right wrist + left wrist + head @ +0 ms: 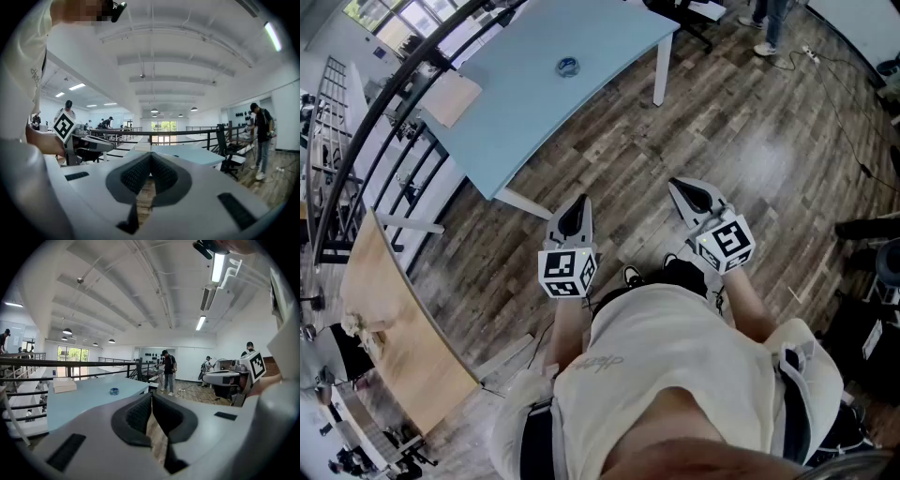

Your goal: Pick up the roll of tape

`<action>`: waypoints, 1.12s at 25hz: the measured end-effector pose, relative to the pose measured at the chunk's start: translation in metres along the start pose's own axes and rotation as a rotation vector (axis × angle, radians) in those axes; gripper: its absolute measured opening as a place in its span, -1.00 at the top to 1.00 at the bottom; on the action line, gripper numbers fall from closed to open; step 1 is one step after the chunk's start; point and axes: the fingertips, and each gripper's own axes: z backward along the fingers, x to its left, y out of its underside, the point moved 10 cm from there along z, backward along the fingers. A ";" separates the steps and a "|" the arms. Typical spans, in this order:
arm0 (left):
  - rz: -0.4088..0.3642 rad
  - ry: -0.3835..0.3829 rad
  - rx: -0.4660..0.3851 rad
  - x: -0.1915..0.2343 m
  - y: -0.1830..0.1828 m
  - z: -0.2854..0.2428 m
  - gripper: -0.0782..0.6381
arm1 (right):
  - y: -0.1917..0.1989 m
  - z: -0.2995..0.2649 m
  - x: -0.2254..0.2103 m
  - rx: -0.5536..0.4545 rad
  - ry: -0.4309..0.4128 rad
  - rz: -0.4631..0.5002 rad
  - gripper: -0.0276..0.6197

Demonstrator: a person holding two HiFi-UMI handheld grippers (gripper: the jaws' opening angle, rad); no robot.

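Overhead in the head view, a small blue roll of tape (pixel 567 67) lay on a pale blue tabletop (pixel 525 122), well apart from the white left tongs (pixel 577 208) and the white right tongs (pixel 682 190). Both were held low before the body, probably because the approach had not begun.

Along the left gripper view, the left tongs (pixel 151 401) were clenched on nothing, with the tape (pixel 114 391) far beyond.

Along the right gripper view, the right tongs (pixel 151 161) were likewise clenched and empty. The tabletop (pixel 192 154) showed, but the tape could not be made out.

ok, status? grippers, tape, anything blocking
Left gripper shut, empty; right gripper shut, empty. Roll of tape flat on blue table, well ahead of both. Only floor between; box sits apart from it.
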 end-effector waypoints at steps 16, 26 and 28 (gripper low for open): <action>-0.034 0.028 -0.020 -0.003 -0.005 0.002 0.71 | -0.001 0.007 0.009 -0.027 0.041 0.004 0.90; -0.043 0.015 -0.052 0.006 -0.013 0.002 0.42 | 0.001 0.010 0.008 -0.035 0.079 -0.024 0.90; -0.038 0.013 -0.047 0.008 -0.011 0.002 0.29 | 0.003 0.011 0.009 -0.030 0.083 -0.023 0.90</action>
